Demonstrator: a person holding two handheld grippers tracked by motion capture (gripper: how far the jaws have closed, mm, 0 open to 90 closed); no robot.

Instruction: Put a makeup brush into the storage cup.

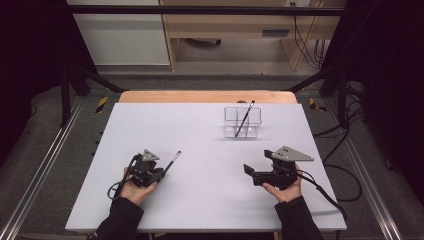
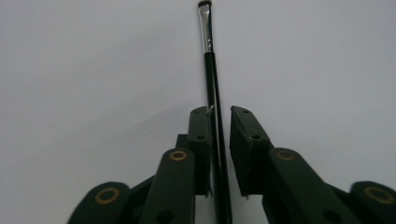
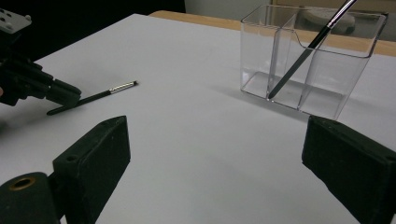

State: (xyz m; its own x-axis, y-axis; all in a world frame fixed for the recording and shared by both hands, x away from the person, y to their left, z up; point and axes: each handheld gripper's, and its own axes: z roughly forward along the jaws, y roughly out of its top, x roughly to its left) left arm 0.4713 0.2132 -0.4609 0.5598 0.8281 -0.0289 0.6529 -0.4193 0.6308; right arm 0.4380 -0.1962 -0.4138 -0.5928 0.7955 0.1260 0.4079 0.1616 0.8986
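Looking down from the high view, the white worktop point(image 1: 200, 150) takes up the middle of the frame. At lower left the left gripper point(image 1: 162, 173) sits in a hand point(image 1: 136, 189), and a thin black brush point(image 1: 172, 161) runs from its front up and to the right, lying low on the worktop. At lower right the right gripper point(image 1: 248, 171) rests in the other hand point(image 1: 285, 190), pointing toward the left of the frame with nothing between its jaws. Above it, in the upper middle, stands a clear divided holder point(image 1: 242, 121) with a second black brush point(image 1: 245, 118) leaning inside it, tip up to the right.

In the left gripper view, the brush point(image 2: 213, 84) runs straight up the centre of the frame, its silver ferrule and dark bristles near the top edge. The handle passes between the two pads. The left pad point(image 2: 201, 140) lies against it, while a narrow gap seems to show on the right-hand side, so the jaws are nearly together around the handle; I cannot say for sure that both pads press on it.

In the right gripper view, the two jaws stand wide apart at the bottom corners, empty. The left gripper point(image 3: 70, 95) appears at the left edge with the brush point(image 3: 100, 95) sticking out toward the frame's centre, flat on the worktop point(image 3: 187, 140). At upper right stands the clear holder point(image 3: 308, 60), the second brush point(image 3: 303, 53) slanting in its middle compartment.
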